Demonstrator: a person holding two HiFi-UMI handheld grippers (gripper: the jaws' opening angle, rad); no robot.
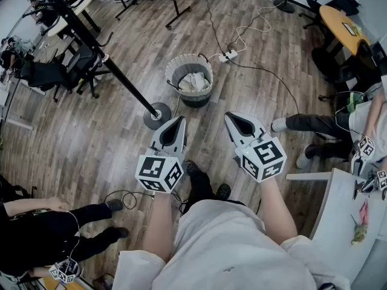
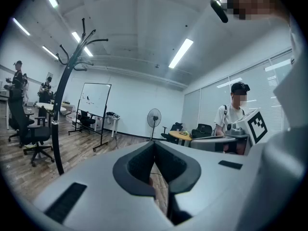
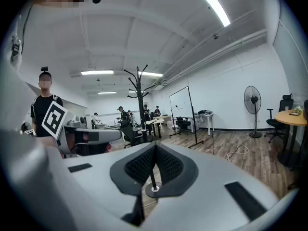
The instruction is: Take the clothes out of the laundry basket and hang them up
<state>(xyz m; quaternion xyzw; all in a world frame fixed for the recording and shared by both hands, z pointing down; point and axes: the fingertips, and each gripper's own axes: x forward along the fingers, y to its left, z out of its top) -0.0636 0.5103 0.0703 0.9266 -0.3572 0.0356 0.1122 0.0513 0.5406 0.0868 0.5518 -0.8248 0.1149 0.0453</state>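
Straight ahead on the wood floor, the laundry basket stands upright with pale clothes bunched inside, nothing taken out yet. It's well apart from both my grippers and near the round base of the coat rack, whose dark pole slants up toward the top left of the head view. My left gripper is held out in front of me roughly level, jaws closed together with nothing between them; the left gripper view shows the dark pads meeting at the tip. My right gripper is beside it, a small gap between the two, jaws also closed and empty, pads pressed together in the right gripper view. Neither gripper touches anything. A white power strip lies on the floor beyond the basket, with a cable running off to the right. A seated person is at my right, next to a white table. Another person sits low at my left. Across the room are a whiteboard on a stand and a standing fan.
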